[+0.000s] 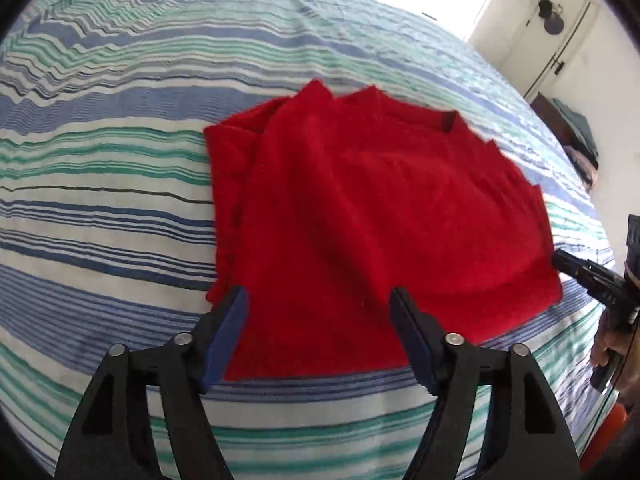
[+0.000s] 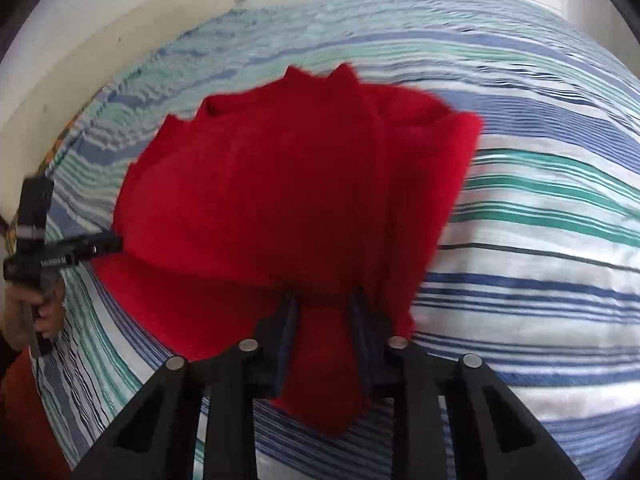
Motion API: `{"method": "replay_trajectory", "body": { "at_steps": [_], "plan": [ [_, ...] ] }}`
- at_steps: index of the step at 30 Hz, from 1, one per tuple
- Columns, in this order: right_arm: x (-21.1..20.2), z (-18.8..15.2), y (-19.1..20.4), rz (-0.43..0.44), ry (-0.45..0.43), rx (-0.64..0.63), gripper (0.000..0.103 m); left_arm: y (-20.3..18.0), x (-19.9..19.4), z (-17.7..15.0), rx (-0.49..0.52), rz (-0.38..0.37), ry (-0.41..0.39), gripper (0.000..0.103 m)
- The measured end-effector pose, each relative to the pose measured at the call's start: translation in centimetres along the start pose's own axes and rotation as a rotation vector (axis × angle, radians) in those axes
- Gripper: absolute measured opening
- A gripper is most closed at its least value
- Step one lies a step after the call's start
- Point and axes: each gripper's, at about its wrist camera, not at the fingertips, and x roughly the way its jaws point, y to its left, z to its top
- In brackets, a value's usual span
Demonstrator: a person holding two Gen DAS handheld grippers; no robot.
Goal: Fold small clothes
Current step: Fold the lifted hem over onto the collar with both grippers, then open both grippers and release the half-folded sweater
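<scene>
Bunched between the right tool's (image 2: 325, 304) narrow jaws, the red knitted garment (image 2: 280, 184) lifts for folding. Left tool (image 1: 320, 300) hovers wide, empty, above the striped bed (image 1: 100, 208).

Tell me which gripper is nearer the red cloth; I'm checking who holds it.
Right. The right gripper has the red cloth bunched between its fingers; the left gripper is open over its edge.

In the lower middle of the frame, the right gripper (image 2: 326, 312) pinches a bunched edge of the red garment (image 2: 280, 184), which spreads across the striped bedspread (image 2: 540, 240). The left gripper (image 2: 100, 248) touches its left edge.
</scene>
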Motion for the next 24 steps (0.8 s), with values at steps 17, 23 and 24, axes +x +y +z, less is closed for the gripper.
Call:
{"method": "replay_trajectory", "body": {
  "at_steps": [17, 23, 24],
  "plan": [
    [-11.0, -7.7, 4.6, -0.071, -0.110, 0.036, 0.070, -0.9, -5.4, -8.0, -0.008, 0.318, 0.008, 0.095],
    [-11.7, -13.6, 3.0, -0.159, -0.055, 0.140, 0.070, -0.8, -3.5, -9.1, 0.006, 0.394, 0.049, 0.095],
    [-11.2, -14.2, 2.8, -0.171, -0.041, 0.156, 0.070, -0.9, -3.1, -9.0, 0.006, 0.400, 0.050, 0.095]
  ]
}}
